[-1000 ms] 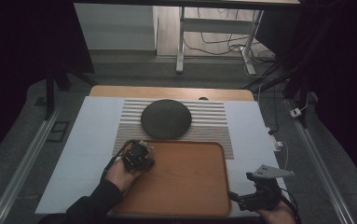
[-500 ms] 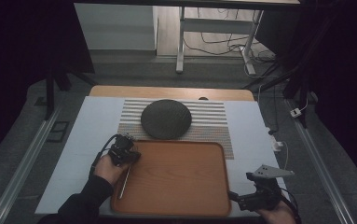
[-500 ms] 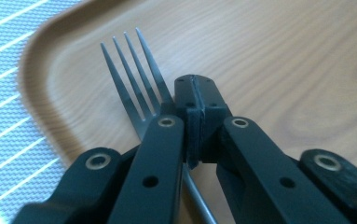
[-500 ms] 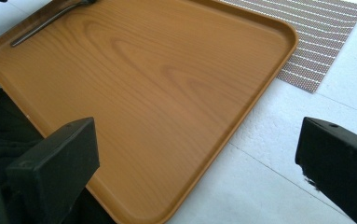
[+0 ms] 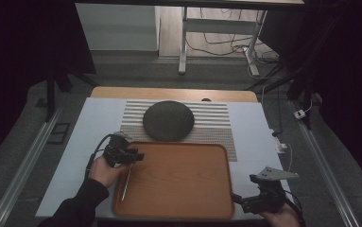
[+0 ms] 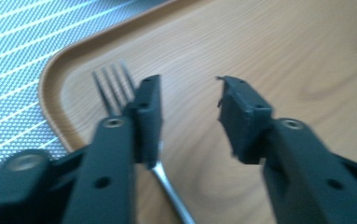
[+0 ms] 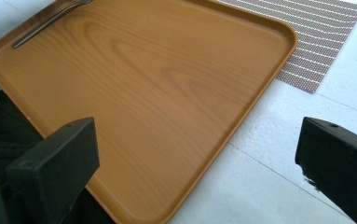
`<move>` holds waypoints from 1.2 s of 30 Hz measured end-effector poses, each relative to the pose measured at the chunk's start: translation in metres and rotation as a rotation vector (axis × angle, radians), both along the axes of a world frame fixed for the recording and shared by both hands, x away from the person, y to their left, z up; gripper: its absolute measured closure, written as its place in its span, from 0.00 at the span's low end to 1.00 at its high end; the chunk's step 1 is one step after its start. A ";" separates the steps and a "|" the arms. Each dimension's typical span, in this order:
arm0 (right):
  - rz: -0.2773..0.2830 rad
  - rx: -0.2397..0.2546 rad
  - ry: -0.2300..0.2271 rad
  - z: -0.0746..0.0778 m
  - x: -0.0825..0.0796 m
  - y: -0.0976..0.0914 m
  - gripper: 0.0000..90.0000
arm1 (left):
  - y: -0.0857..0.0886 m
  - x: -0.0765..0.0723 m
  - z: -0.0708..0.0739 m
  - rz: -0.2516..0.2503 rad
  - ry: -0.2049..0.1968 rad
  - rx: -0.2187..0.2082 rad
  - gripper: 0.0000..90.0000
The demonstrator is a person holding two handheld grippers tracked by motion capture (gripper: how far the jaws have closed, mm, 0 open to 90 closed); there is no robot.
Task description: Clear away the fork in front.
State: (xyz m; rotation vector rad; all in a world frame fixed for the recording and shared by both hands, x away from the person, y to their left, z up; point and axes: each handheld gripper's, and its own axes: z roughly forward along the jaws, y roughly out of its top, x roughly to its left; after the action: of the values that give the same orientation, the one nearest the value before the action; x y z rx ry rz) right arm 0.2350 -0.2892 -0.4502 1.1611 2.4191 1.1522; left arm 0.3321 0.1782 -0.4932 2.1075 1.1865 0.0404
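Observation:
A wooden tray point(image 5: 183, 179) lies at the table's near middle. On its left side rests a metal fork point(image 5: 126, 182), handle toward me. My left gripper point(image 5: 135, 155) hovers over the tray's far left corner, just past the fork's tines. In the left gripper view the jaws of my left gripper point(image 6: 188, 93) stand open above the fork point(image 6: 113, 86), with the left jaw covering part of its neck and nothing between them. My right gripper point(image 5: 241, 199) sits open at the tray's near right corner. Its wide-open jaws point(image 7: 199, 140) frame the tray point(image 7: 157, 79) and the fork handle point(image 7: 45, 25).
A dark round plate point(image 5: 168, 120) rests on a striped mat point(image 5: 214, 120) beyond the tray. A white sheet point(image 5: 89, 132) covers the table. Metal rails run along both sides, and cables lie on the floor behind.
My left gripper has shifted left from over the tray's corner, and the fork now lies uncovered on the tray's left side. The right gripper has not moved.

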 end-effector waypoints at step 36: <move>-0.007 -0.002 0.002 0.000 0.001 0.001 0.00 | 0.079 -0.124 0.033 0.041 -0.172 -0.129 0.02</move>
State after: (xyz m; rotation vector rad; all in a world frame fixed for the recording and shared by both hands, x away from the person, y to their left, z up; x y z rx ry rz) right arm 0.2358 -0.2884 -0.4502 1.1696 2.4147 1.1468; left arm 0.2080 0.2572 -0.4602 1.9264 1.0997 0.1561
